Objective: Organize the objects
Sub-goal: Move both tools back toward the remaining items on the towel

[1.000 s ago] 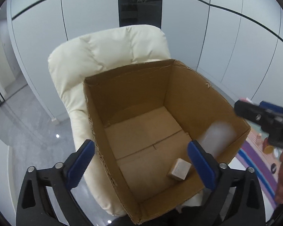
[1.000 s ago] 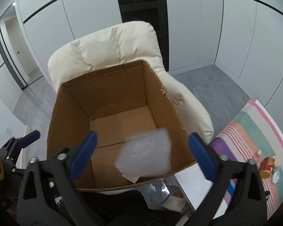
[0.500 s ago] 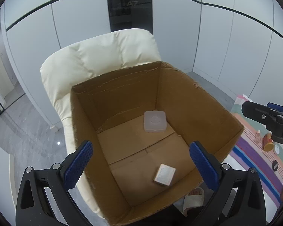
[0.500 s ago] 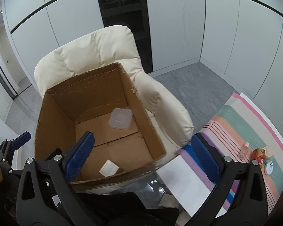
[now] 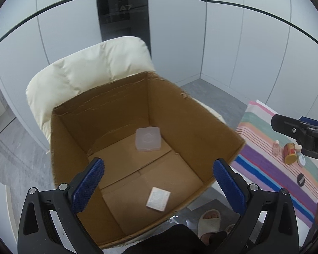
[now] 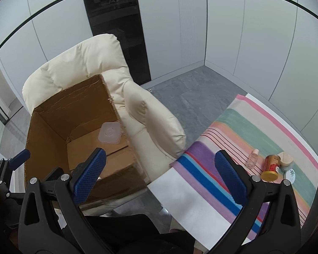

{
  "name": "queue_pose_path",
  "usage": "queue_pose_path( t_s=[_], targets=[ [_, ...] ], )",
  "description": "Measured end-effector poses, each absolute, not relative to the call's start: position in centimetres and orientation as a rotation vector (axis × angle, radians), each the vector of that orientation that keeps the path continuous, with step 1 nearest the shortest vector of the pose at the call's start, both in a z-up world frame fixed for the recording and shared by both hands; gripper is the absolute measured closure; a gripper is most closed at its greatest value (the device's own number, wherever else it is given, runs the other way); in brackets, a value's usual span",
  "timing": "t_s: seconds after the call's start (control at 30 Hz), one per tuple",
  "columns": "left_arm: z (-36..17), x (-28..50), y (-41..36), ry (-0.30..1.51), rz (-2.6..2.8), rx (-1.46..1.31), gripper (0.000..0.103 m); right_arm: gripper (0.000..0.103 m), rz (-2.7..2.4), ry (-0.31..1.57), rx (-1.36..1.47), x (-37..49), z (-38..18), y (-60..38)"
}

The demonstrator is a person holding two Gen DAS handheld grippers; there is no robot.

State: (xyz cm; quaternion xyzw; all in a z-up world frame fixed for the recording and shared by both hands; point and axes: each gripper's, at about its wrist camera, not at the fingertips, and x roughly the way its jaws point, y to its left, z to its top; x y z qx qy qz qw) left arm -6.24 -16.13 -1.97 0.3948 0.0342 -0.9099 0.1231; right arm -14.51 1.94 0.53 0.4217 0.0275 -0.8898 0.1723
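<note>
Tongs (image 5: 159, 178) (image 6: 160, 169) agape, empty, above cardboard box (image 5: 192, 127).

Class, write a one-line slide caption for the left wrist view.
Open left gripper above a cardboard box on a cream chair, holding a clear case and a white packet.
</note>
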Motion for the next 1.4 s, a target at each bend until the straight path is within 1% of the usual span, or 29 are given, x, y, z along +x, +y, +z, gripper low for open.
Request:
queue_pose_path(
  t_s=[0.87, 1.4],
  targets=[
    [-2.1, -8.9, -6.5, -0.002, -2.812, 1.234, 0.0, 0.0, -2.684, -0.044, 1.284, -13.9, -0.2, 13.6],
    [-2.1, -9.7, -1.9, -0.038, -2.882, 1.28, 0.0, 0.0, -2.771, -0.062, 1.312, -12.6, -0.3, 18.5]
  ],
)
